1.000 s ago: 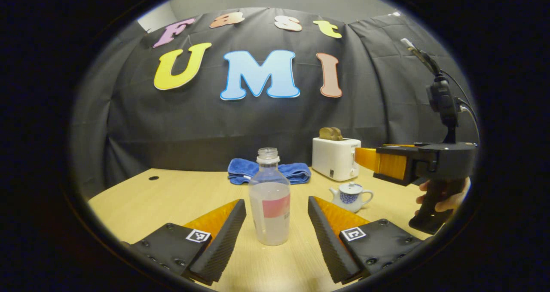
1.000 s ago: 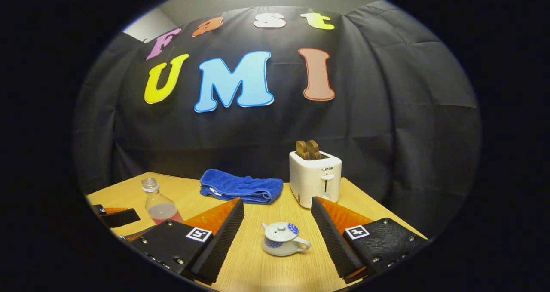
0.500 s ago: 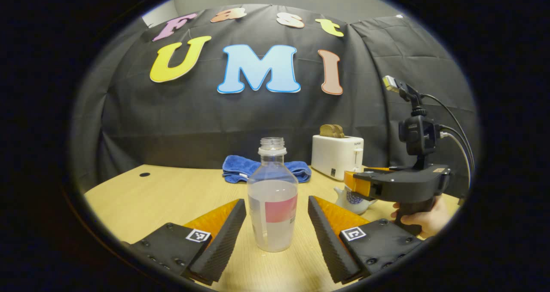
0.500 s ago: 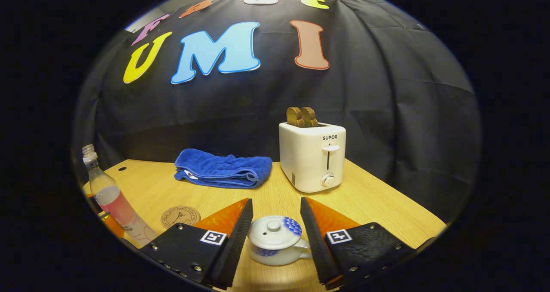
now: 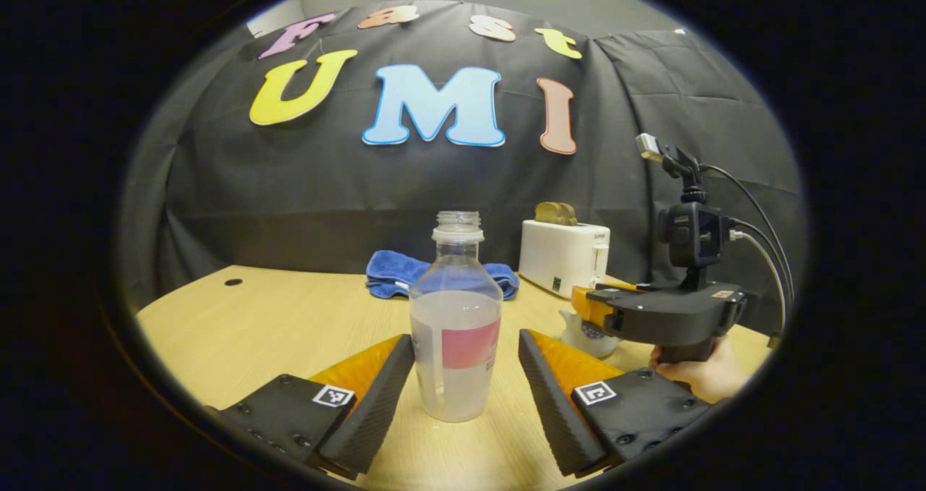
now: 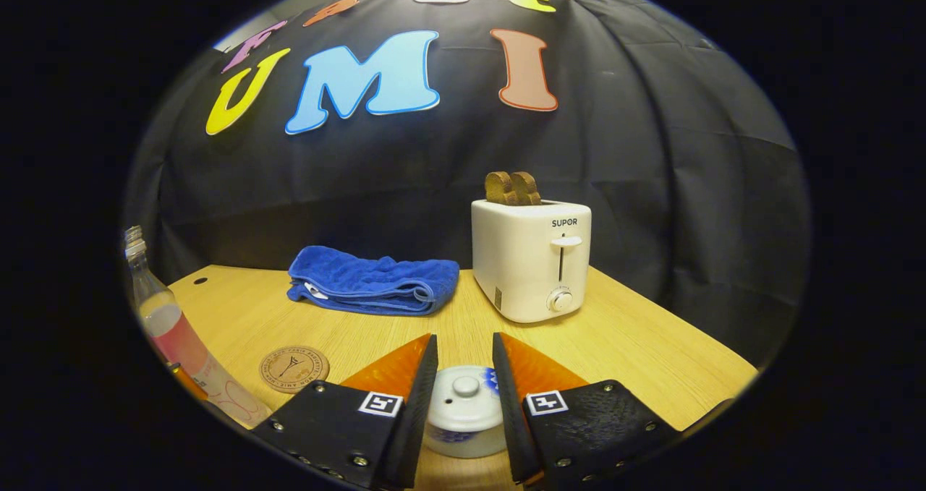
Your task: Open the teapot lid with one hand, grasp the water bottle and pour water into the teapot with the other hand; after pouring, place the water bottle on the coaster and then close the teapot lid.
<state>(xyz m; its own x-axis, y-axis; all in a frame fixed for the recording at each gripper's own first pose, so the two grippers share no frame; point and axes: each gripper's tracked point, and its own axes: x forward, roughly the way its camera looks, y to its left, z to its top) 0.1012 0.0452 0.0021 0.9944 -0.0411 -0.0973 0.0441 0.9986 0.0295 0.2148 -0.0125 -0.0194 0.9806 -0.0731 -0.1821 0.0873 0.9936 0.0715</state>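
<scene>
- The right gripper (image 6: pixel 464 404) is narrowing around the teapot lid (image 6: pixel 465 398), fingers seemingly not pressing yet; lifting should follow.
- The left gripper (image 5: pixel 463 390), wide, is bracketing the uncapped water bottle (image 5: pixel 456 332), left of the teapot (image 5: pixel 589 332).
- The coaster (image 6: pixel 294 368) is lying left of the teapot.

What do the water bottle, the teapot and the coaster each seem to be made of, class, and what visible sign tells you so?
Water bottle: probably clear plastic; the liquid shows through its wall.
Teapot: likely glazed ceramic; smooth white surface with a blue pattern.
Coaster: perhaps wood or cork; matte tan disc with a printed mark.
</scene>
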